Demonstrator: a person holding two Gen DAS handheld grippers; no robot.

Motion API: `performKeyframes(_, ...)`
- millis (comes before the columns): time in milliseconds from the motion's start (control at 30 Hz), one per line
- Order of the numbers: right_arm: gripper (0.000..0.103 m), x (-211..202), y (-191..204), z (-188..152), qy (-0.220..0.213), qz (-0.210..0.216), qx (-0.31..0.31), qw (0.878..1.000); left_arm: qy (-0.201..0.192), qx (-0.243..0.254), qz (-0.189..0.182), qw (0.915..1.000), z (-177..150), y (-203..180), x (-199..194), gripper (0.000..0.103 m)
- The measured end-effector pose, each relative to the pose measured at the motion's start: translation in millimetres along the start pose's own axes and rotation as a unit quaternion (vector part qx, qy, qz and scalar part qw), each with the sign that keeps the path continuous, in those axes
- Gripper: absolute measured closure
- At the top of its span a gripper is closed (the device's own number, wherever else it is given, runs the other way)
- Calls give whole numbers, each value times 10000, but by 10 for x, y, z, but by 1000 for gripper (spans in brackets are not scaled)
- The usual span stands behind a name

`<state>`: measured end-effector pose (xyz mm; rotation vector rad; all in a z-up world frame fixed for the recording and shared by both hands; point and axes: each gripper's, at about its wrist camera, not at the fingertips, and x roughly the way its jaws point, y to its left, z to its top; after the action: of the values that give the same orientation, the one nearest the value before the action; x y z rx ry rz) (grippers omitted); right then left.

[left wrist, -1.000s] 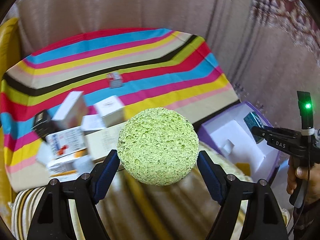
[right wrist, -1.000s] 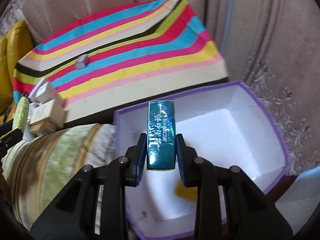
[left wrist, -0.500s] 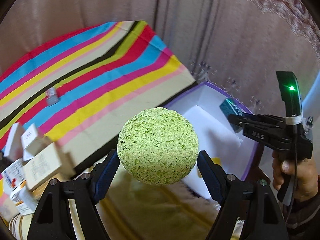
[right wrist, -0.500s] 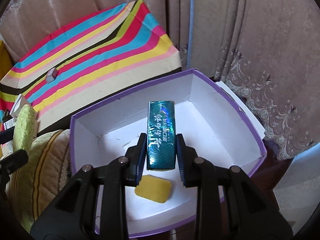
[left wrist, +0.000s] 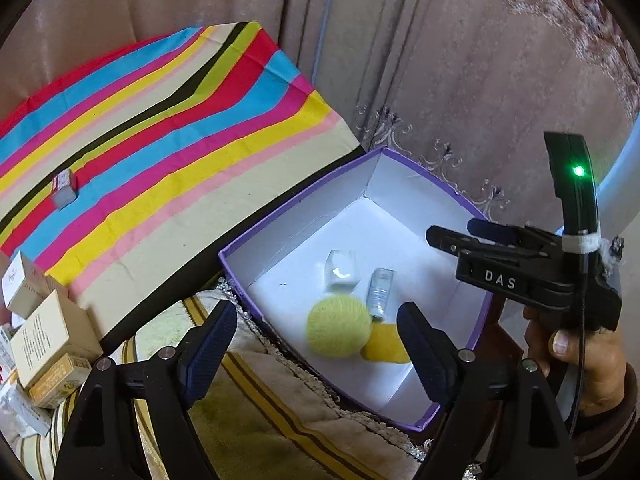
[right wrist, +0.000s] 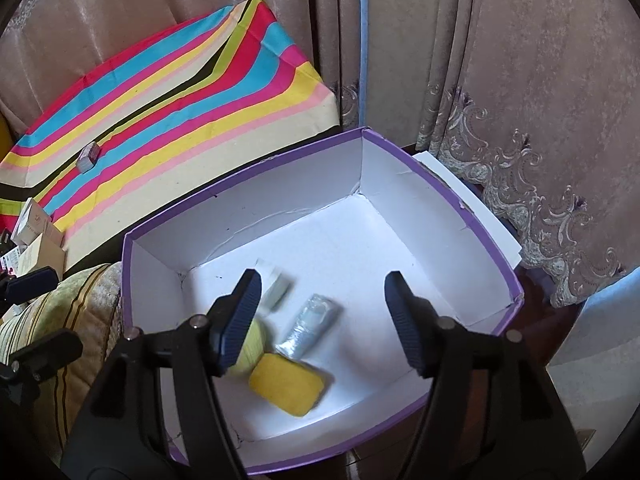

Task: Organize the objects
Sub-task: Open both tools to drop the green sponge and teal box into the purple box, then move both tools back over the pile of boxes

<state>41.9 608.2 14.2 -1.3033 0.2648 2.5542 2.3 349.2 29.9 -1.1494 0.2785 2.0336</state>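
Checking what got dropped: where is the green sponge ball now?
In both wrist views the green sponge ball lies inside the purple box, by its near-left wall, against the yellow sponge.

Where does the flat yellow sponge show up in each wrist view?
Left wrist: yellow sponge low in the purple box, right of the green ball.
Right wrist: yellow sponge near the box's front wall, lower centre.
Shared landmark: the striped cloth, upper left in both.

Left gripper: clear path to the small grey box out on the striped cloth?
Probably yes. The left gripper is open and empty, and the small grey box sits alone on the striped cloth with nothing beside it; it would have to swing away from the purple box.
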Motion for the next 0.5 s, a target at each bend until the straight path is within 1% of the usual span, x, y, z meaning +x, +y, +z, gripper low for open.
performKeyframes(200, 33, -5, 65, -2, 59, 31, -32, 10000, -76, -245, 37, 9997, -23, 140, -56, 20)
performKeyframes(367, 29, -37, 144, 5, 43, 113, -91, 9999, -232, -388, 126, 9989, -58, 251, -157, 20)
performKeyframes(500, 29, -44, 270, 23, 52, 190, -207, 9996, -393, -550, 198, 9975, -91, 396, -272, 20)
